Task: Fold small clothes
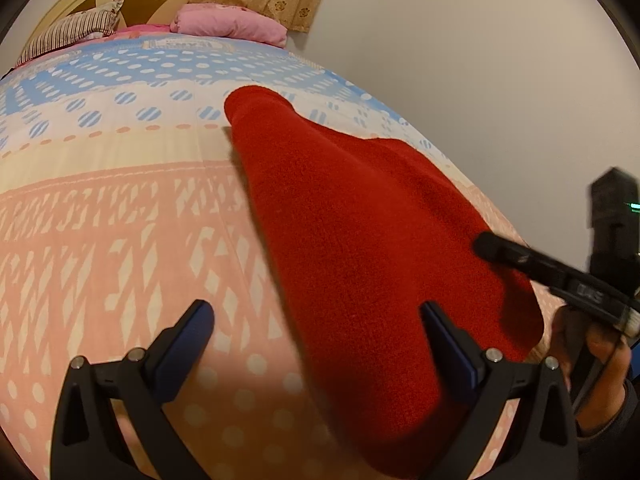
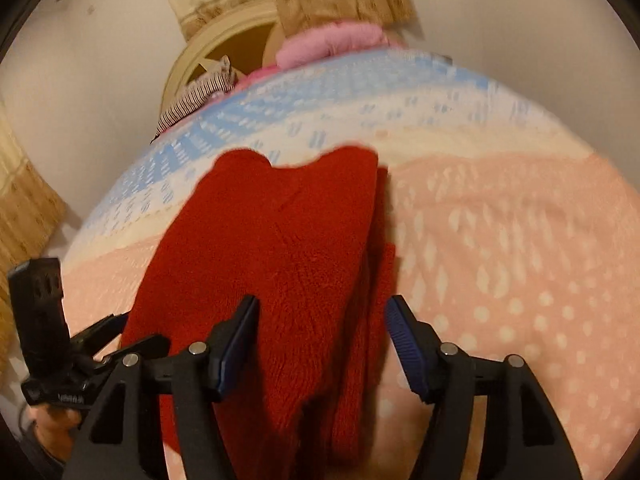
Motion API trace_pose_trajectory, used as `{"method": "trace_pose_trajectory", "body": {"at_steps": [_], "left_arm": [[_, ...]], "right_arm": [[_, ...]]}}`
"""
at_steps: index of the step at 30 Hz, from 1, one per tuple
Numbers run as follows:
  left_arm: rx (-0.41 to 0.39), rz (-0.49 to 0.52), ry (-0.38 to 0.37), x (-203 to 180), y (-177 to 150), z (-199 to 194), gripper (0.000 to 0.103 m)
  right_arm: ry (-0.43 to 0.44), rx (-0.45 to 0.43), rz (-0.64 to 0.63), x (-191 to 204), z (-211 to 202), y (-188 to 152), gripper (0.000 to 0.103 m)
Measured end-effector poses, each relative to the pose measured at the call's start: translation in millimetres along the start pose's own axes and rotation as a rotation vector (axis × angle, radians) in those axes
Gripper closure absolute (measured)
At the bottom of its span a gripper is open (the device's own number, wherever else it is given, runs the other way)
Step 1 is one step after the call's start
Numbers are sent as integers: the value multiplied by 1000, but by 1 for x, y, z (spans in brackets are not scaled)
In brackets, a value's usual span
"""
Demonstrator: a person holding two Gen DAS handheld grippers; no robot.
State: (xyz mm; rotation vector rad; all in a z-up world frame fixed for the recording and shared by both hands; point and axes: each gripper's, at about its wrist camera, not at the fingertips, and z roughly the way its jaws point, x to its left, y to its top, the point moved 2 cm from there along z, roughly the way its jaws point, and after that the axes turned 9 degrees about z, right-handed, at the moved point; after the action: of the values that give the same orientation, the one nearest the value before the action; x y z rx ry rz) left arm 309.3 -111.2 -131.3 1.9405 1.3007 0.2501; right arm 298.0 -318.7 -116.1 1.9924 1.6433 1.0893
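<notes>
A small red knit garment point(image 1: 352, 240) lies on the patterned bed cover, folded lengthwise; it also shows in the right wrist view point(image 2: 280, 264). My left gripper point(image 1: 316, 332) is open above the near end of the garment, with its right finger over the cloth and its left finger over the cover. My right gripper point(image 2: 320, 328) is open just above the garment's near part, jaws straddling its right side. In the left wrist view the right gripper point(image 1: 500, 250) comes in from the right over the garment's edge. In the right wrist view the left gripper point(image 2: 116, 336) sits at the garment's left edge.
The bed cover point(image 1: 120, 220) is pink, cream and blue with dots. A pink folded blanket point(image 1: 232, 24) and a striped pillow point(image 1: 68, 34) lie at the headboard. A white wall point(image 1: 480, 60) runs along the bed's right side. A curtain point(image 2: 24, 208) hangs at the left.
</notes>
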Motion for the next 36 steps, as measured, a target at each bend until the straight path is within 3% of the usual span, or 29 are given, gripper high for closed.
{"method": "trace_pose_trajectory", "body": {"at_steps": [3,5,7,10,13,22,25,28,31,36], "left_arm": [[2,1,2,1,0,0,0],[3,4,6,0,1,1,0],[4,7,9,0,1,2,0],[5,9,12,0,1,2,0],[8,12,15,-1,1,3,0],[24,34,43,-5,3,7,0],[24,28,42,-4,4,8,0],[28,28,43,-5,5,10,0],[29,29,42,-6,7,11,0],[29,24,37,-5,8,12,0]], "right_arm": [[0,-108,-70,25,-24,4,37],[62,-146,-108,45,-35,7,37],[141,-108,-127,60,-31,7,37],[163,-38,-135,68,-9,1,37],[186,71,-76,51,22,-12,37],[237,48,-89,40,18,-20,37],[261,-18,-68,33,5,-11,37],[227,-58,-17,17,-1,2,37],[185,-13,94,-12,13,16,36],[231,108,248,-47,48,26,36]]}}
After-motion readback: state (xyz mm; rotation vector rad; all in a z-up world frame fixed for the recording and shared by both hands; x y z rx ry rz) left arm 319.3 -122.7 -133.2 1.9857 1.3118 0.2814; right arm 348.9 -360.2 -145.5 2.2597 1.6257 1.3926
